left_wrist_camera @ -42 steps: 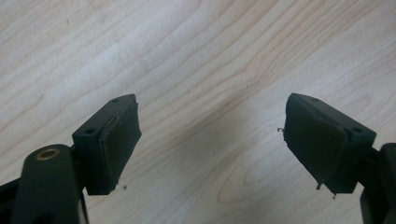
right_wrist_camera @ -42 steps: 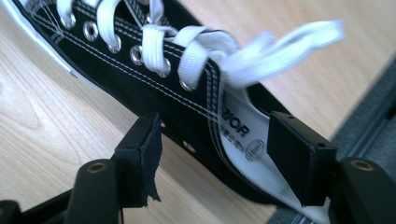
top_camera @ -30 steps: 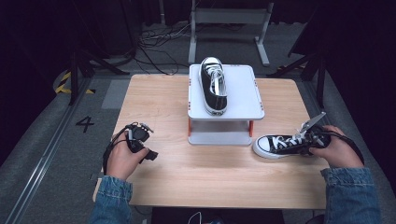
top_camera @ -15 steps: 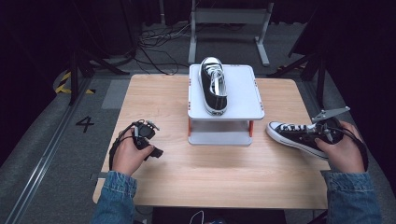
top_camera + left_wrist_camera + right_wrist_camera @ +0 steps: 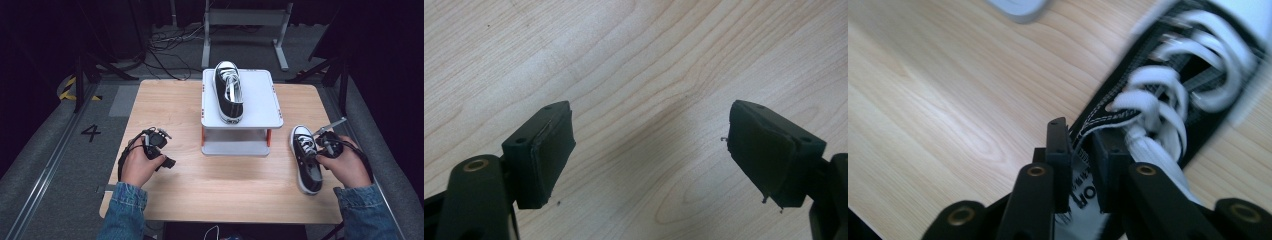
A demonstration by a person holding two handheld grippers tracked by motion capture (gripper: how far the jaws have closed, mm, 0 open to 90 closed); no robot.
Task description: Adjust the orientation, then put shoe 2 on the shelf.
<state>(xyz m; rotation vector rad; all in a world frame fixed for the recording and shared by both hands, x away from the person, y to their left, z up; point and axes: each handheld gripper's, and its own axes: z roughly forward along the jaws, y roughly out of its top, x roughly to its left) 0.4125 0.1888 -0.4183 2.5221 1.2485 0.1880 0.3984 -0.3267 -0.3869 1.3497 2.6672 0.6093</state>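
A black sneaker with white laces (image 5: 306,162) lies on the wooden table (image 5: 210,185) at the right, toe pointing away from me. My right gripper (image 5: 320,148) grips the thin side wall by its opening. In the right gripper view the jaws (image 5: 1080,135) pinch that wall of the sneaker (image 5: 1168,95); they have just been opening a little, with the wall still between them. A second, matching sneaker (image 5: 229,92) stands on the white raised platform (image 5: 260,100). My left gripper (image 5: 159,150) rests at the table's left, its jaws (image 5: 649,145) open over bare wood.
The platform stands on short orange legs at the table's back centre, with a lower shelf (image 5: 235,148) under it. The table's right edge runs close beside the held sneaker. A metal frame (image 5: 245,20) and cables lie on the dark floor behind.
The right gripper has swung the sneaker round: it lay crosswise with its toe to the left, now its toe points away. The right hand moved right and slightly nearer. The left hand stayed put.
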